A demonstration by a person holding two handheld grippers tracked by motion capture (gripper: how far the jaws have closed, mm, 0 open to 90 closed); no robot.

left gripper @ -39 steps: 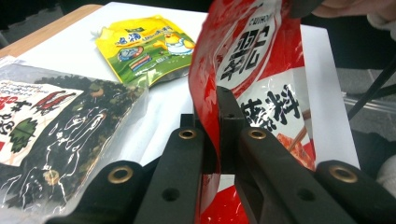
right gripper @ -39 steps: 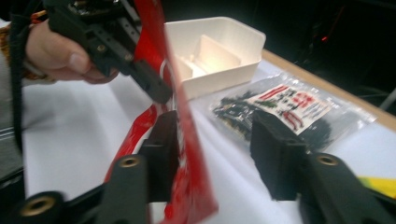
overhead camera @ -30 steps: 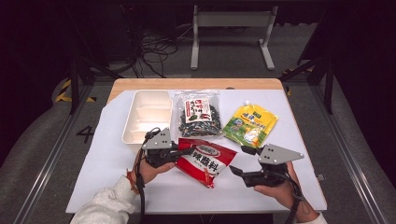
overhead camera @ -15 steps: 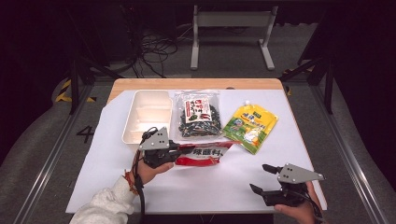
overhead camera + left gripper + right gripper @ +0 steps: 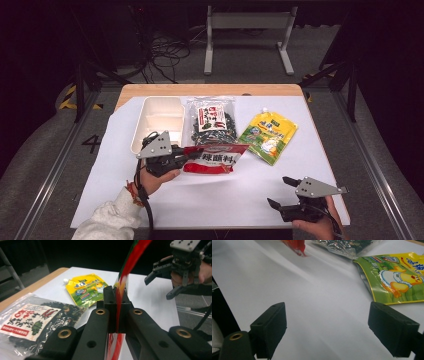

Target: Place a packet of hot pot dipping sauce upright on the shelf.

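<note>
1. Our left gripper (image 5: 192, 153) has its fingers (image 5: 110, 302) clamped on the red packet's (image 5: 216, 158) edge, so it hangs lifted beside the white tray (image 5: 159, 119).
2. Our right gripper (image 5: 281, 192) waits wide apart near the bench (image 5: 240, 200) edge, free to assist.
3. The dark packet (image 5: 210, 120) and yellow pouch (image 5: 268, 135) lie flat, untouched.

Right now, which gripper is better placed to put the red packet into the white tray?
Left. The left gripper is shut on the red packet, beside the white tray. The right gripper is open, near the table's front edge.
</note>
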